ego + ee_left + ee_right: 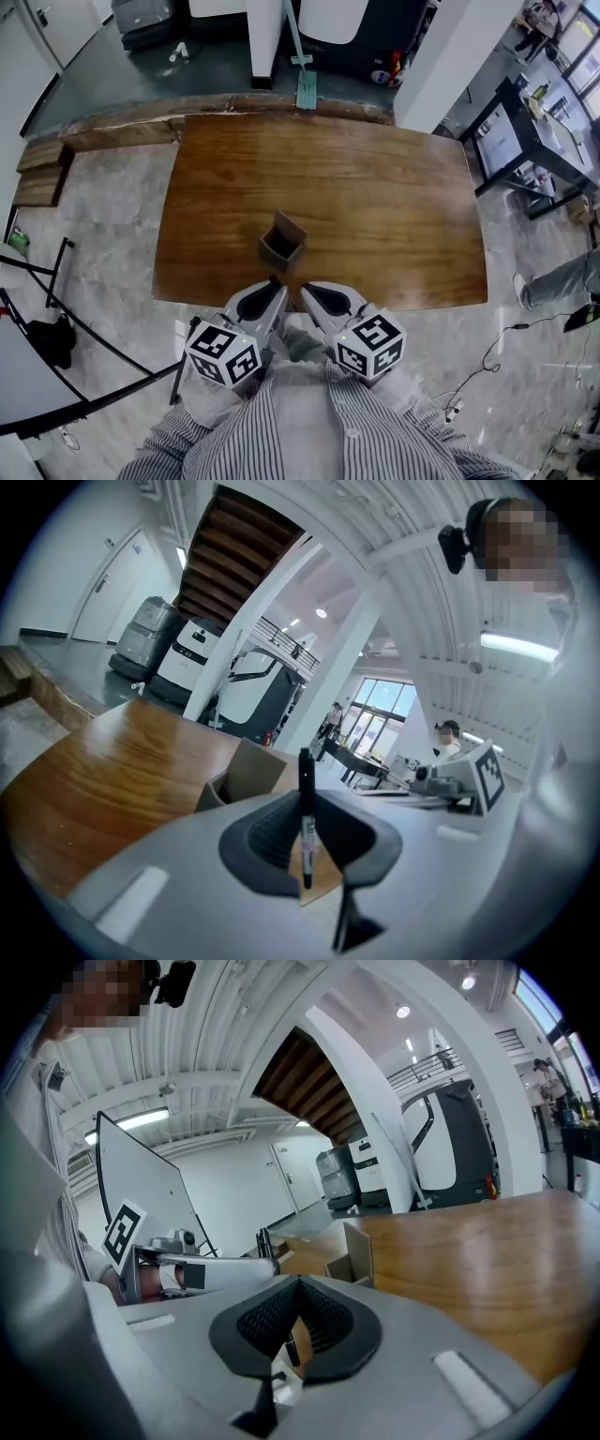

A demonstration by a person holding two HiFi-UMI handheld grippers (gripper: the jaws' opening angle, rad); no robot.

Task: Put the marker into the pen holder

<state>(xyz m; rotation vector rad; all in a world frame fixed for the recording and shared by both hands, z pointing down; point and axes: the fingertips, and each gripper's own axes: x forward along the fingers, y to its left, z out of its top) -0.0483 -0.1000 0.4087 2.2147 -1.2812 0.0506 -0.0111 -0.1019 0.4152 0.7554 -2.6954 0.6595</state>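
Between the clenched jaws of the left gripper (307, 834) stands a slim black marker (305, 778), upright, with a white label on its barrel. It is over the wooden table's (375, 187) near edge, just short of the open cardboard pen holder (282, 241). The right gripper (298, 1333) is closed on nothing.

From the head view I cannot make out the thin black marker (306, 799) in the left tool (274, 280), and its label print is too small to read. That tool's grey body hides the lower part of the open brown cardboard pen holder (248, 775). Between the jaws of the right tool (298, 1330) sits a small dark sliver (291, 1349) that I cannot identify.
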